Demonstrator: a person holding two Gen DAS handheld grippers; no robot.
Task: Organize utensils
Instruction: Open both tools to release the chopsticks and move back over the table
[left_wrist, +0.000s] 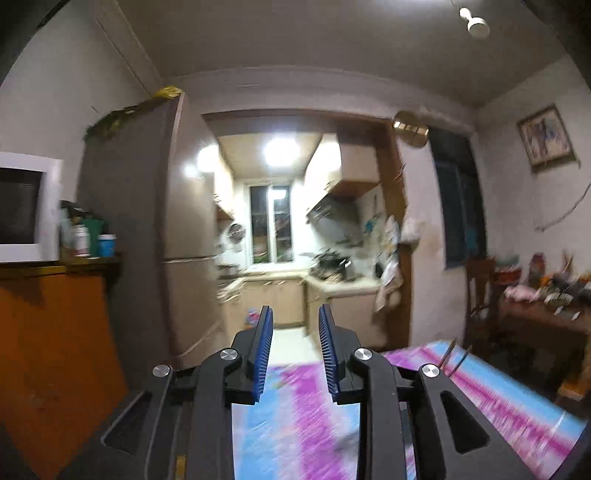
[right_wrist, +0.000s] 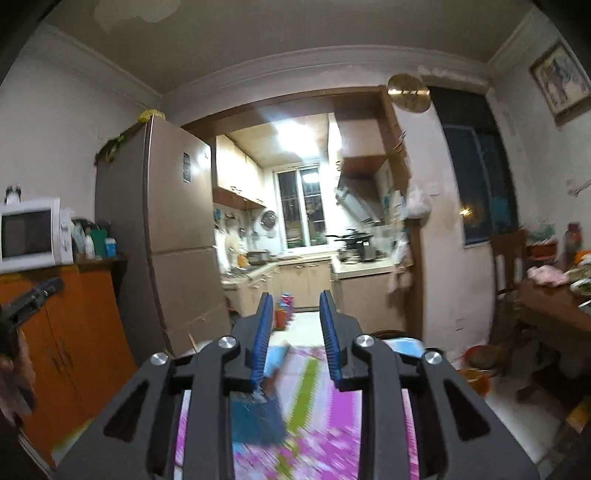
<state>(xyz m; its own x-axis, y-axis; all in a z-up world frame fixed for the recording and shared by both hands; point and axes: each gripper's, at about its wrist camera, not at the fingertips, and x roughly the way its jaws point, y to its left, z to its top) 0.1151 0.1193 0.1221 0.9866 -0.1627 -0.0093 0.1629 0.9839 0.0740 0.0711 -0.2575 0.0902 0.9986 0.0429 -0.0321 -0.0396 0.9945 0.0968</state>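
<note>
My left gripper (left_wrist: 295, 314) points level over a table (left_wrist: 498, 387) covered in a pink and blue cloth. Its blue pads stand apart with nothing between them. Two thin sticks (left_wrist: 453, 355), perhaps chopsticks, poke up behind its right finger linkage. My right gripper (right_wrist: 295, 299) is open over the same cloth (right_wrist: 332, 424) and holds nothing. A blurred blue mesh-like thing (right_wrist: 258, 417) lies on the cloth under its left finger. At the left edge of the right wrist view, a hand (right_wrist: 16, 373) holds the dark left gripper body (right_wrist: 31, 297).
An orange cabinet (right_wrist: 74, 332) with a white microwave (right_wrist: 33, 236) and bottles stands at the left, beside a tall fridge (right_wrist: 177, 229). Straight ahead a doorway opens into a lit kitchen (right_wrist: 303, 236). A cluttered wooden table (left_wrist: 546, 306) and a chair (right_wrist: 506, 266) stand at the right.
</note>
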